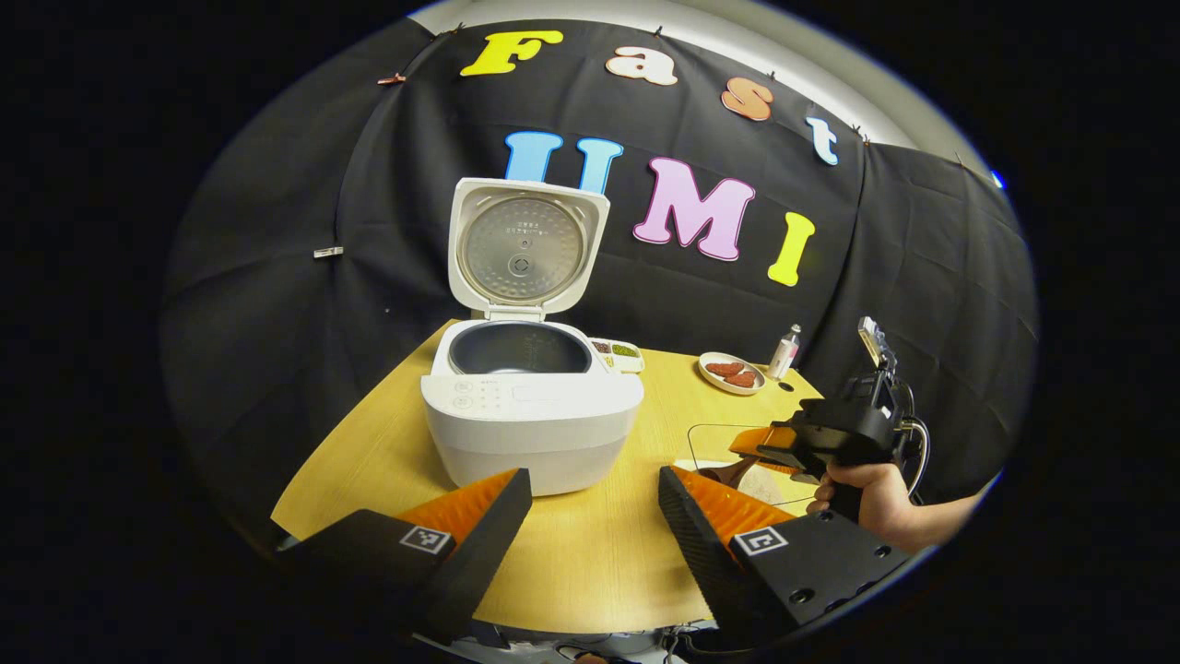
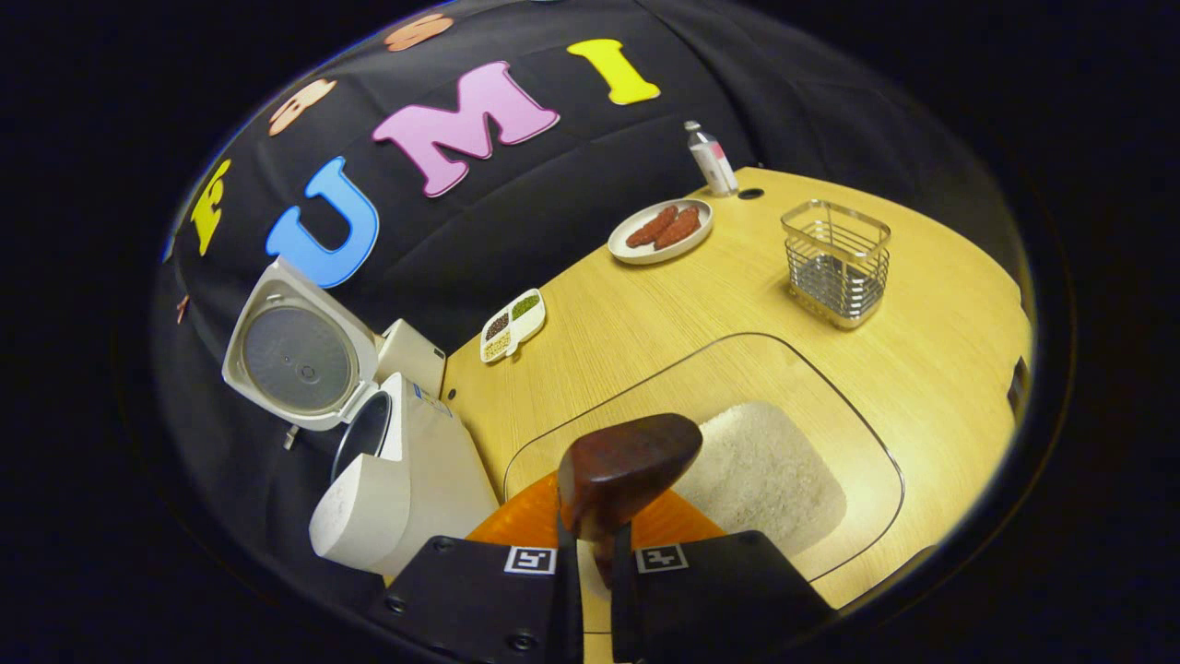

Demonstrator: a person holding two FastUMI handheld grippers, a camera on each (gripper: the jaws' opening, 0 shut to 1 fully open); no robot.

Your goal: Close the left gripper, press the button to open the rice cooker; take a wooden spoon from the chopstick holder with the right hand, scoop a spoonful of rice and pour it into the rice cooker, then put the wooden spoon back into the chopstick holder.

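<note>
Rice cooker (image 1: 532,406) stands at frame centre in the left gripper view on the table (image 1: 590,544), lid raised. Left hand-held gripper (image 1: 595,503) gapes wide, holding nothing. Right hand-held gripper (image 2: 595,553) is clamped on the wooden spoon (image 2: 627,470), its bowl above the rice (image 2: 765,470); the chopstick holder (image 2: 837,263) sits upper right

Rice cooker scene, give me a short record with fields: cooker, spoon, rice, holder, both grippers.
rice cooker: lid up, inner pot looks empty
wooden spoon: held by the right gripper, bowl over the rice
rice: pile in a clear container on the table
chopstick holder: wire basket, upright, nothing seen in it
left gripper: open, holding nothing, facing the cooker
</note>
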